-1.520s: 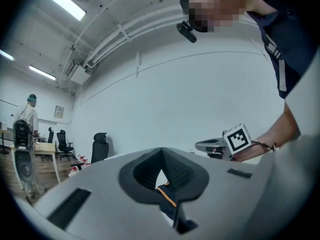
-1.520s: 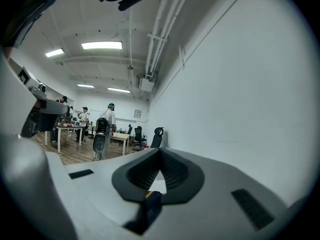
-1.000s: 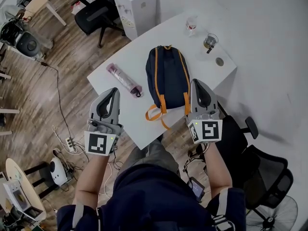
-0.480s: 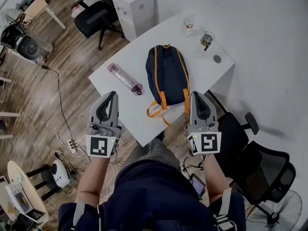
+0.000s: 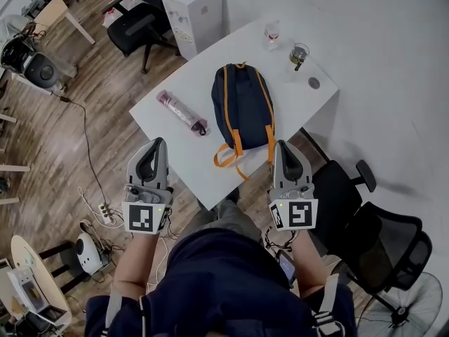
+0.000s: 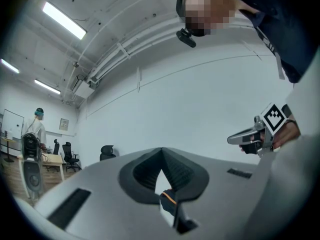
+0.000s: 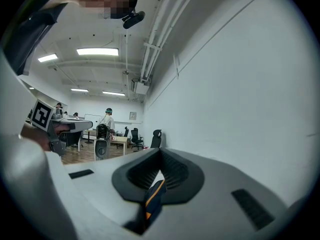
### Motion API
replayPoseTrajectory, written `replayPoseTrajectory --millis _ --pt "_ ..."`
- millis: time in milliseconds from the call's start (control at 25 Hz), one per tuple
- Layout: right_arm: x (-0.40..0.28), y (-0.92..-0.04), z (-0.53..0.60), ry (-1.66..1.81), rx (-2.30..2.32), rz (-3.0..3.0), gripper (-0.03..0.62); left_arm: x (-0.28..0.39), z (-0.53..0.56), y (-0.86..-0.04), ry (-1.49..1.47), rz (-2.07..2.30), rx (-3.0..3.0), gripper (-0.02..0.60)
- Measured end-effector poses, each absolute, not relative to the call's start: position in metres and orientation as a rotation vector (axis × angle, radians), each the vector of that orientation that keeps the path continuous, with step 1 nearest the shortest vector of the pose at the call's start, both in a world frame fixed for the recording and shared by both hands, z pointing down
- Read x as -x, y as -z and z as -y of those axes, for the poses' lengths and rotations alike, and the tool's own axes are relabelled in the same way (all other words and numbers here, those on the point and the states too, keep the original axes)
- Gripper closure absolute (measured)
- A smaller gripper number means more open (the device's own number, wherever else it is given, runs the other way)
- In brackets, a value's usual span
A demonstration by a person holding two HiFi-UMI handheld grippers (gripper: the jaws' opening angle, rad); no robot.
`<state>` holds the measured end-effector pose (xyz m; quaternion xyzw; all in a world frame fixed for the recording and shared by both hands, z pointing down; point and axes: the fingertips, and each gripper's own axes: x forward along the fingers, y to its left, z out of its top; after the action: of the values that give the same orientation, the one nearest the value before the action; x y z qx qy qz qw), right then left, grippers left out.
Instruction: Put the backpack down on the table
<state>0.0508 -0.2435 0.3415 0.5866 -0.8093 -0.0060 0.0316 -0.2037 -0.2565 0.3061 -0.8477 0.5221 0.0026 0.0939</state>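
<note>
The navy backpack (image 5: pixel 242 104) is lying flat on the white tabletop (image 5: pixel 175 153), with its orange straps (image 5: pixel 226 161) trailing toward the near edge, so the setting-down is being judged as done. The left tongs (image 5: pixel 157 144) and right tongs (image 5: pixel 283 146) are being held closed, with nothing gripped in either. The right tongs are near the bag's strap end.

The main risk is being posed by those loose straps. Whether one is hanging over the edge cannot quite be made out, but if a loop is caught by the right tongs, the bag is likely to be dragged off the tabletop. The folded umbrella (image 5: pixel 181 113), lying just beside the bag, could be rolled off if it is nudged.
</note>
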Motion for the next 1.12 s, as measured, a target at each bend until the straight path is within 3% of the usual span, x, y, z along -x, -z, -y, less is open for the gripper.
replayPoseTrajectory --millis 1120 --pt "-0.048 -0.350 0.235 0.080 -1.819 2.381 0.599 0.220 0.230 -0.322 0.009 -1.658 2.483 0.578"
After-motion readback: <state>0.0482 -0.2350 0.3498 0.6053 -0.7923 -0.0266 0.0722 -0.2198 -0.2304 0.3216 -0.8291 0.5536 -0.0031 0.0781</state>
